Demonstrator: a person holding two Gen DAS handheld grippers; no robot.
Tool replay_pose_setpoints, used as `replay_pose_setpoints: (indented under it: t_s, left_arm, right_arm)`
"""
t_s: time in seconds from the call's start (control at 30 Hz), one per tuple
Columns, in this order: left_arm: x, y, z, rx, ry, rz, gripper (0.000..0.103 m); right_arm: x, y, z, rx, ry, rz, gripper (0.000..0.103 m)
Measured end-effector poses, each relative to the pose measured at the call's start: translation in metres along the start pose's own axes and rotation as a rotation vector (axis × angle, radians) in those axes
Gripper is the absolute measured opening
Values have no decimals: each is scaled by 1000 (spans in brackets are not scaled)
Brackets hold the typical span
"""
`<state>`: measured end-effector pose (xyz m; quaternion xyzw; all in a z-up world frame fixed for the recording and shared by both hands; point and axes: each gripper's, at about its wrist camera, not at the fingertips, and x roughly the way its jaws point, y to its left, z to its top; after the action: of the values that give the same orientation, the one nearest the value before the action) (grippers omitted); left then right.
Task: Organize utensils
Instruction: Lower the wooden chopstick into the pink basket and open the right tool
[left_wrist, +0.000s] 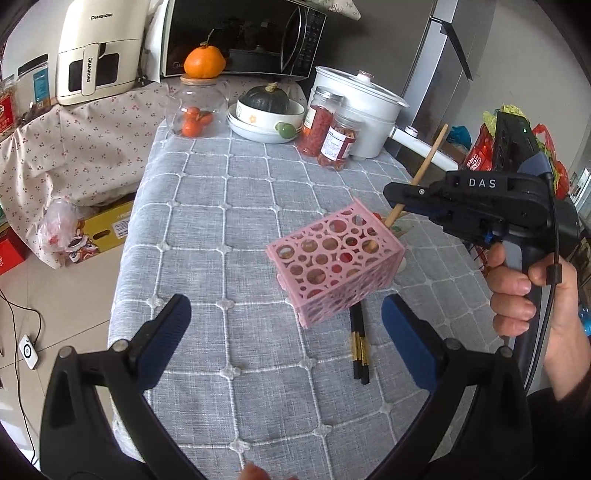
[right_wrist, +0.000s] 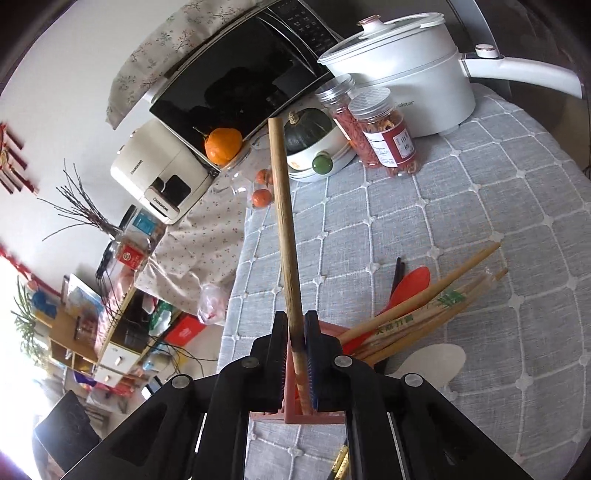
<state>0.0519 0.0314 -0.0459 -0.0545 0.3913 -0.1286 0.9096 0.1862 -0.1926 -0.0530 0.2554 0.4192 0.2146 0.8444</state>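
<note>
Clamping a wooden chopstick (right_wrist: 283, 236) between its blue pads, the right hand-held gripper (right_wrist: 295, 332) hangs above the pink perforated basket (left_wrist: 334, 264), which stands on the tabletop (left_wrist: 229, 206) covered in a grey quilted cloth. The stick's lower end reaches down into the basket, while its upper end slants away towards the white pot (left_wrist: 364, 107) at the back. A hand (left_wrist: 532, 291) wraps the handle of this tool in the left wrist view.

The left hand-held gripper (left_wrist: 286, 325) is open, its two blue pads wide apart with nothing between them, hovering near the front of the basket without touching it.

From the right wrist view, more utensils show in the basket: a bundle of bamboo chopsticks (right_wrist: 428, 314) leaning out to the right, a red spoon (right_wrist: 410, 282) and a pale flat spoon (right_wrist: 428, 363). A pair of black chopsticks with gold bands (left_wrist: 360, 341) lies flat on the cloth just beside the basket, partly under its near corner.

Further back stand two jars of red dried goods (left_wrist: 330, 129), a bowl holding a dark green squash (left_wrist: 264, 107) and a glass jar with an orange on its lid (left_wrist: 197, 105).
</note>
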Motion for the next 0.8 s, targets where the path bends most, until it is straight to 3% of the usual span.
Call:
replay_pose_setpoints:
  t_s: [0.37,0.8]
  left_arm:
    - [2,-13,-1,54,11,-4,102]
    - [14,19,-6,66,72,-18,102]
  right_arm:
    - [-4,10,-3,-19,0,35,9]
    - [35,91,-21,-137,42,86,12]
